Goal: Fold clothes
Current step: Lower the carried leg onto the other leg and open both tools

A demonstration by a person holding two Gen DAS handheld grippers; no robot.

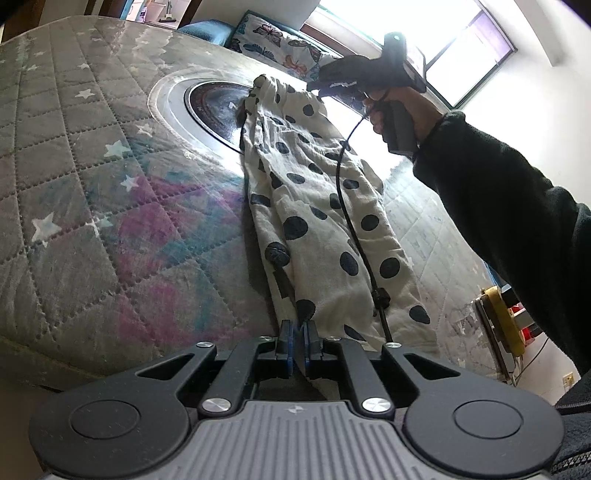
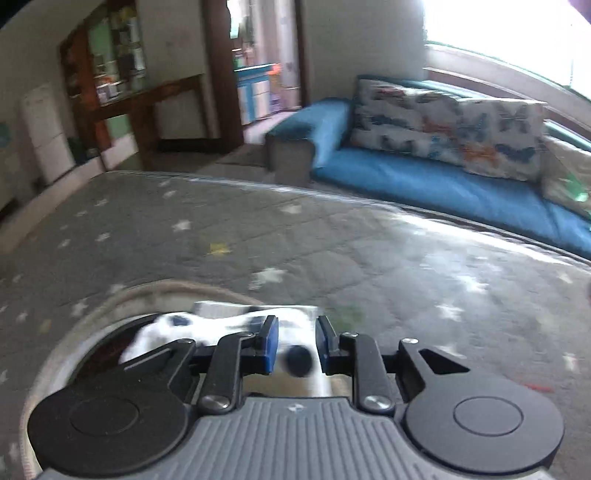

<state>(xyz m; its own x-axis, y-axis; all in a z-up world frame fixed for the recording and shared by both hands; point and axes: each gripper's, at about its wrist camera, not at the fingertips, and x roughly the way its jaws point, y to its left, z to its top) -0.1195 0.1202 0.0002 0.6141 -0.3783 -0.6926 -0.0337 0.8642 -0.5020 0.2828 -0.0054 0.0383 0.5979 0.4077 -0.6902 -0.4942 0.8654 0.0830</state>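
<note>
The dotted garment (image 1: 317, 206) hangs stretched mid-frame over the quilted table (image 1: 92, 166), thin, limp and light. The left claw (image 1: 298, 332) is clamped on its near edge. The right claw (image 2: 294, 345) stands apart around cloth, seemingly; grip hems.

Blown-out window (image 1: 424, 33) backlight, fisheye-bent edges, motion-blurred right-wrist view.

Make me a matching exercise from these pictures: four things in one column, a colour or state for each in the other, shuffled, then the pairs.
Things:
1. left gripper
2. garment
3. sofa cushion seat
4. pillow

Descriptions:
A. butterfly print
B. white with dark dots
C. blue
D. shut on cloth

Pairs: 1-D, 2-B, 3-C, 4-A
</note>
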